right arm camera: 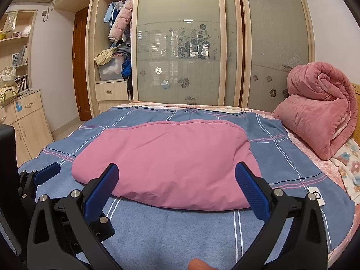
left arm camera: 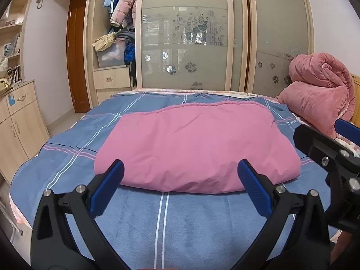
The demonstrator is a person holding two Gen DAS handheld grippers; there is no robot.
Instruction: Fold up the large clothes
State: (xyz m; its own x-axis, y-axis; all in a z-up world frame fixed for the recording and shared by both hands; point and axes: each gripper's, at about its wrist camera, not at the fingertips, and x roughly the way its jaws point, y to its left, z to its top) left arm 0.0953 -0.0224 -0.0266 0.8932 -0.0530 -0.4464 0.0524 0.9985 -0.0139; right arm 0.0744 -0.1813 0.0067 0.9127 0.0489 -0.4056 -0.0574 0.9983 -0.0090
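Your left gripper (left arm camera: 180, 171) and right gripper (right arm camera: 177, 175) both have fingers spread wide and hold nothing. The folded pink garment (left arm camera: 193, 146) lies on the blue checked bedcover (left arm camera: 180, 225), just ahead of both pairs of fingertips, not touching them.

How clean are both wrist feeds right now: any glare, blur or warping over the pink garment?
Left wrist view: folded pink garment sharp, evenly lit, soft shadow at its near edge; frosted glass wardrobe door shows reflections; fisheye bows its frame, corners black. Right wrist view: same garment sharp, ceiling-light glare at the door's top, blurred fingertip at bottom edge.
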